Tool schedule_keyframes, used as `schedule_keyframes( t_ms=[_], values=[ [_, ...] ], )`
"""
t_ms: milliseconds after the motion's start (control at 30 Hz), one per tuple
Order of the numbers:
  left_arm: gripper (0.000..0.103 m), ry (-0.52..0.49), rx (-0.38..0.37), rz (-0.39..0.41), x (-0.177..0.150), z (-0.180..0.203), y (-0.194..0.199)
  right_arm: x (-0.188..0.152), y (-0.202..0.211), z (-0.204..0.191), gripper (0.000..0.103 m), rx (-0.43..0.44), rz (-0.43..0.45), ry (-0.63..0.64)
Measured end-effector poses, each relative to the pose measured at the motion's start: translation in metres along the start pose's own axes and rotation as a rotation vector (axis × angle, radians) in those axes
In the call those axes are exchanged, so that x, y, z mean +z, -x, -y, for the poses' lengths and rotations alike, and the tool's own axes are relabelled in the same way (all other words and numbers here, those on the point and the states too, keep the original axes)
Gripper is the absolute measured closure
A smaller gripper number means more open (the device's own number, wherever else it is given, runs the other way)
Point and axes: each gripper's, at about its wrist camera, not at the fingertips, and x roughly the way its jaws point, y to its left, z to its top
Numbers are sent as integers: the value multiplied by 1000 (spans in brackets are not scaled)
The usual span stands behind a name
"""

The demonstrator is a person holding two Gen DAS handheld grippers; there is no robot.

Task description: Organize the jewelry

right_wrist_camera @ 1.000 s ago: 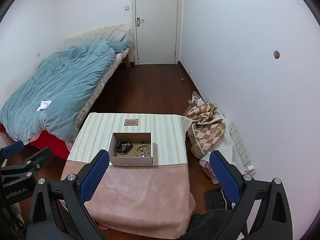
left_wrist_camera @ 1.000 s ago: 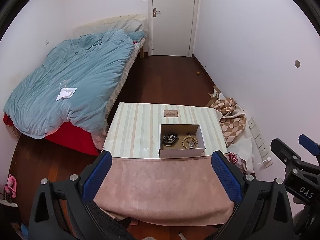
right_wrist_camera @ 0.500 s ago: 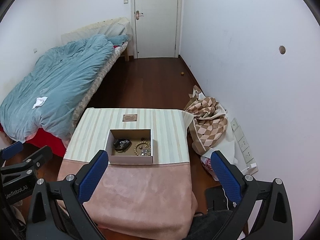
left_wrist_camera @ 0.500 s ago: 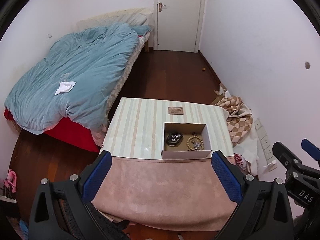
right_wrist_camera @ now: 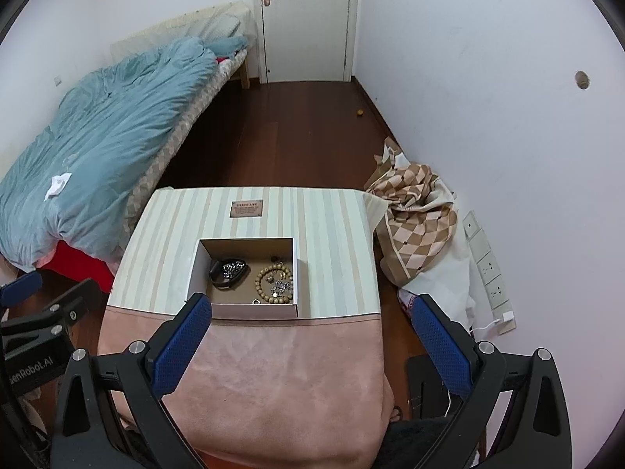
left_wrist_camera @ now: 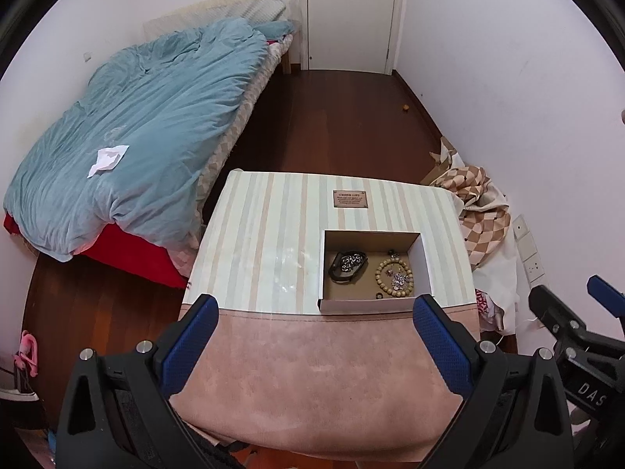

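Both grippers, left (left_wrist_camera: 312, 336) and right (right_wrist_camera: 308, 336), spread wide above table; jewelry box (left_wrist_camera: 373, 269) ahead.

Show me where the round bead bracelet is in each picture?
Left wrist view: the bead bracelet lies in the right half of the open box, right of centre in the picture.
Right wrist view: the bead bracelet lies in the box's right half, just left of centre.
Shared landmark: the small brown plaque on the striped cloth behind the box.
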Motion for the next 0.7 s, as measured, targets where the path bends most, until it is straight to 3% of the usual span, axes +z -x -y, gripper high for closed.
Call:
schedule_keyframes(
  t_ms=[433,700],
  values=[
    [1,-21,-30,-116,17,5,-37,21,-45,-7,0,19,-117,31],
    [1,-23,-23,-122,19,5,-41,26,-50,-8,0,1,-137,59]
  ],
)
